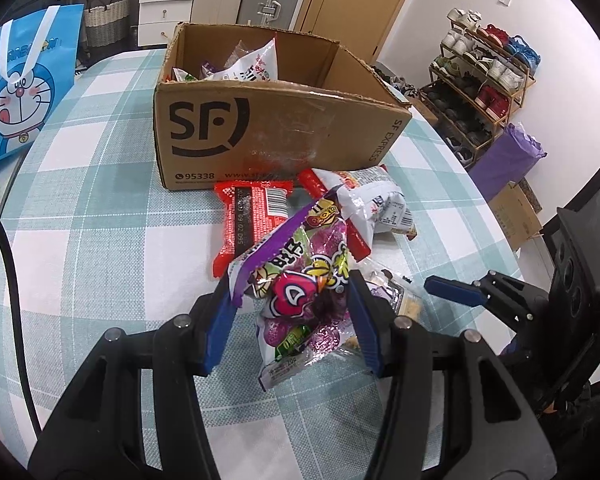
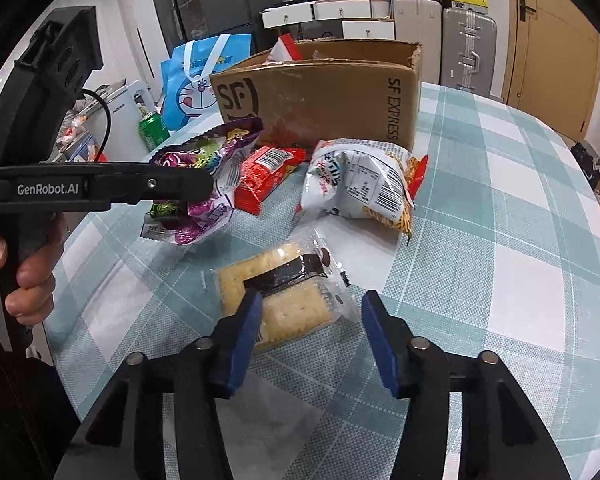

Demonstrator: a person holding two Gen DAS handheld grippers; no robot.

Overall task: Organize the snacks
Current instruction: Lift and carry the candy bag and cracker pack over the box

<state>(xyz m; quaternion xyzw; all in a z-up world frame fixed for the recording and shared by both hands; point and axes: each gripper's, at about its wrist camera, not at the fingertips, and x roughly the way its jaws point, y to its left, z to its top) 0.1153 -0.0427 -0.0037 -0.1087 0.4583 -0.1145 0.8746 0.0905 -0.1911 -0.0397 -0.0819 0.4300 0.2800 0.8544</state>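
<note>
My left gripper (image 1: pixel 292 300) is shut on a purple candy bag (image 1: pixel 300 280) and holds it above the table; the bag also shows in the right wrist view (image 2: pixel 208 184), lifted off the cloth. My right gripper (image 2: pixel 308 320) is open, its left finger over a clear cracker pack (image 2: pixel 280 292) lying on the table. A red snack pack (image 1: pixel 252 220) and a white noodle bag (image 1: pixel 372 204) lie in front of the SF cardboard box (image 1: pixel 268 128), which holds several snack bags. The right gripper shows at the right of the left wrist view (image 1: pixel 456 292).
The round table has a teal checked cloth (image 1: pixel 100 200). A blue Doraemon bag (image 1: pixel 20 80) stands at its far left, next to a green can (image 2: pixel 152 128). A shoe rack (image 1: pixel 480 88) and a purple roll (image 1: pixel 508 160) stand beyond the right edge.
</note>
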